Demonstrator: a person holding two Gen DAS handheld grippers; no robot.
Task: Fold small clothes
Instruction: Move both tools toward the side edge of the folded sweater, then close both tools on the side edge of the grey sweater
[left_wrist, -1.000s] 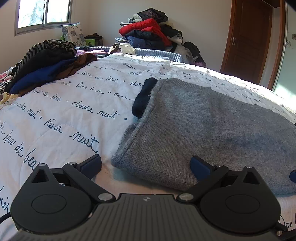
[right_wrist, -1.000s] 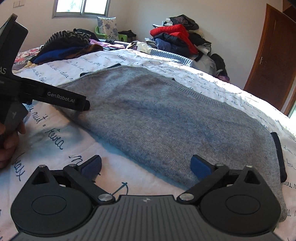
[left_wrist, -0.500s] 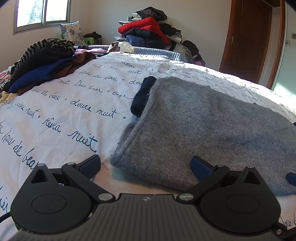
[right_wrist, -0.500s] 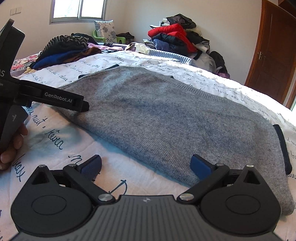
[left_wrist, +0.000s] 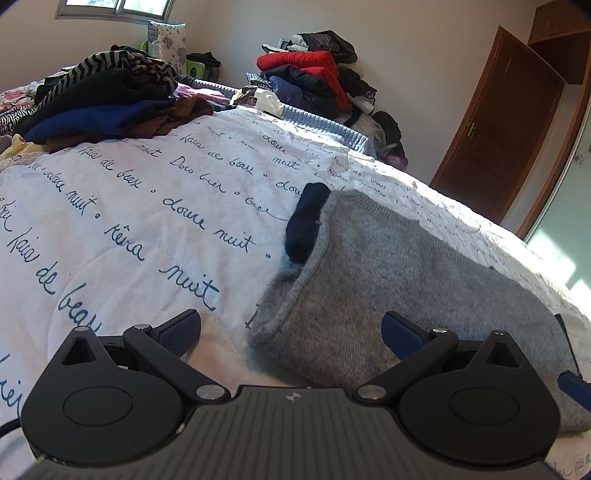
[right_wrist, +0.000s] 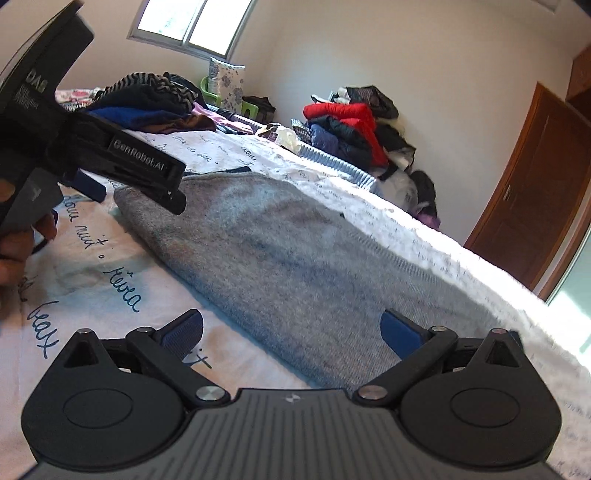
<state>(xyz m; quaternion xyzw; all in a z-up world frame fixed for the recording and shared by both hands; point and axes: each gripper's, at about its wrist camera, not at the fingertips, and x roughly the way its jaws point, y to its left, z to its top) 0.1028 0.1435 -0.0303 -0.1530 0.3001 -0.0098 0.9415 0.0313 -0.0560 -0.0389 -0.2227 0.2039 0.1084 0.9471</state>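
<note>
Left wrist: left hand-held gripper (left_wrist: 291, 330) spread wide, straddling sweater (left_wrist: 406, 288) corner.

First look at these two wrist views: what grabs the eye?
The grey sweater lies flat across the white script-printed bedspread, filling the near middle of both views, with the open left gripper and right gripper at its near edge. Behind, a red jacket tops a clothes heap against the far wall.
</note>
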